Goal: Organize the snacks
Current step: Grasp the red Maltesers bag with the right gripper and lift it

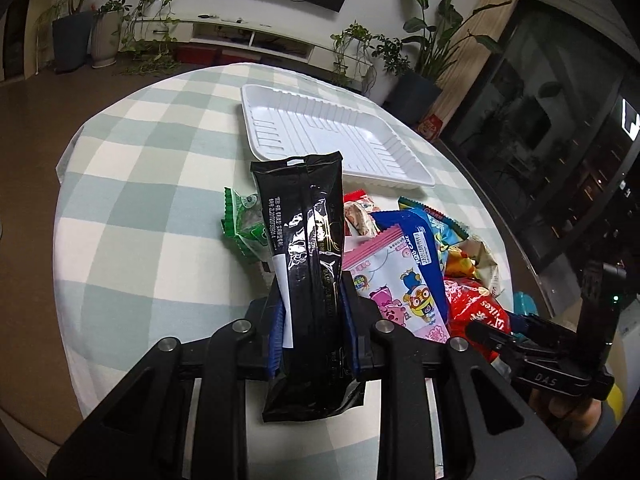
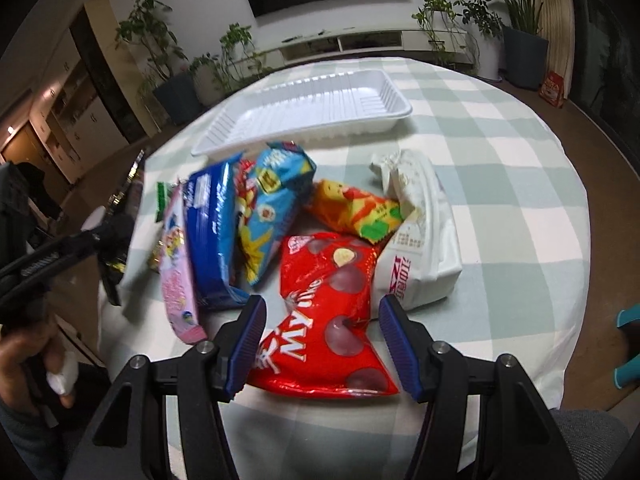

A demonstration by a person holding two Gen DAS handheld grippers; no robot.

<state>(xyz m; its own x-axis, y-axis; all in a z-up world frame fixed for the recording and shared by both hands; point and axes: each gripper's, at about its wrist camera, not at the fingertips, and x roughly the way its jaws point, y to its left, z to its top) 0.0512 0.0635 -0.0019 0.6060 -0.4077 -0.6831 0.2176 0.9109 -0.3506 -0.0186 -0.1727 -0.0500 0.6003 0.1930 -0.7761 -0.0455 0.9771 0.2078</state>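
My left gripper (image 1: 312, 292) is shut on a long black snack packet (image 1: 308, 220), which stands up between the blue pads, lifted clear of the table. In the right wrist view my right gripper (image 2: 322, 308) has a red snack packet (image 2: 320, 276) between its pads. Both pads meet the packet's edges as it lies on the checked cloth. A white ribbed tray (image 1: 280, 96) sits with nothing in it at the far side of the table, beyond the pile; its rim (image 2: 400, 114) also shows in the right wrist view.
A pile of packets lies in front of the tray: pink (image 2: 176, 280), dark blue (image 2: 212, 232), light blue (image 2: 276, 196), orange-yellow (image 2: 356, 208), white (image 2: 420, 240) and green (image 1: 244, 224). The round table's edge curves close on both sides. Potted plants (image 1: 424, 40) stand behind.
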